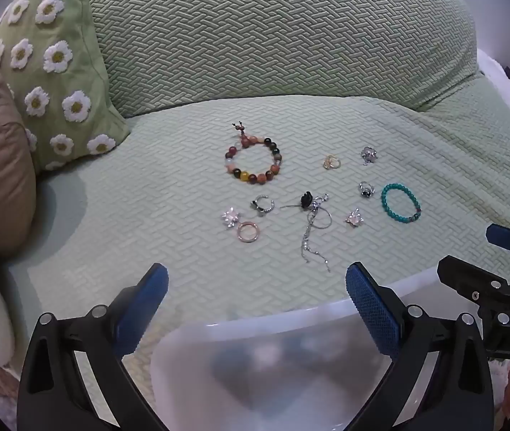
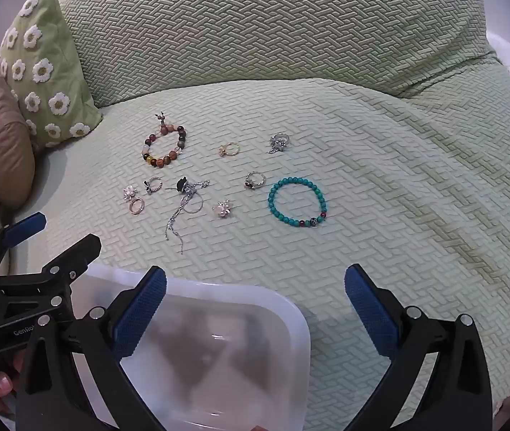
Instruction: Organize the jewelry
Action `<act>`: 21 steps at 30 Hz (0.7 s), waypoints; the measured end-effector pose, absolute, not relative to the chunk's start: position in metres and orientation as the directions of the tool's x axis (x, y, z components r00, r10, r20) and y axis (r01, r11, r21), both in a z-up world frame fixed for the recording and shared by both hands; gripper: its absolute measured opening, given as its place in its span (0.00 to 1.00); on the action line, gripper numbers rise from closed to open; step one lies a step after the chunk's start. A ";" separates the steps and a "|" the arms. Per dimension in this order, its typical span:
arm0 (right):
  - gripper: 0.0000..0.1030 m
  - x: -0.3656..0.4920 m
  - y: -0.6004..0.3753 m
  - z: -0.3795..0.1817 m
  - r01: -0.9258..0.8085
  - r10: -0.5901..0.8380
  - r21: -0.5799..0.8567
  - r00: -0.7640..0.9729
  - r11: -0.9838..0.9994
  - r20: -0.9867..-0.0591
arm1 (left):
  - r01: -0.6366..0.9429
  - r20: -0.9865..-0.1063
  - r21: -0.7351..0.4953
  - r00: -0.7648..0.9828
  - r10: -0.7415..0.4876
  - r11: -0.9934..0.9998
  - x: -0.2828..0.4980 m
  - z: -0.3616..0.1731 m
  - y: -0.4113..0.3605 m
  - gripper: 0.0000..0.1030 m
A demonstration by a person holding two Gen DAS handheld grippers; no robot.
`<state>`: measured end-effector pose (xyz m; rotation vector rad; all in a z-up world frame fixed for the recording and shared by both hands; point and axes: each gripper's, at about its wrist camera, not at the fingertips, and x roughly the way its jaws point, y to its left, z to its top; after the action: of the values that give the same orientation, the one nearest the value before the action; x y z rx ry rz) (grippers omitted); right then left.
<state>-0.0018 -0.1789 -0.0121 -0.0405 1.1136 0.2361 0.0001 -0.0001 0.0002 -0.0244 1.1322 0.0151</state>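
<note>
Contents of frosted box (image 2: 283,309) blurred

A home living room: green-covered sofa (image 1: 290,36) with a daisy cushion (image 1: 54,64) (another brown)

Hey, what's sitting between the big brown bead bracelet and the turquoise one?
Two rings: a gold ring and, nearer the turquoise bracelet, a silver ring with a dark stone. The right wrist view shows it clearest.
</note>
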 end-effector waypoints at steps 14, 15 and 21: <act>0.95 -0.002 -0.179 -0.012 -0.206 0.169 0.088 0.422 0.975 -0.891 | -0.015 -0.905 -0.005 0.426 0.002 1.000 0.001 0.001 0.001 0.93; 0.95 -0.002 -0.179 -0.012 -0.207 0.170 0.088 0.422 0.974 -0.891 | -0.016 -0.905 -0.008 0.426 0.000 1.000 0.001 0.000 0.001 0.93; 0.95 -0.001 -0.177 -0.012 -0.212 0.170 0.085 0.420 0.974 -0.891 | -0.016 -0.906 -0.024 0.424 -0.015 1.000 0.000 -0.001 0.002 0.92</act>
<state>-0.0008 -0.1773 -0.0115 -0.0427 1.1118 0.2392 0.0000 0.0021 -0.0012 -0.0301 1.1335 0.0003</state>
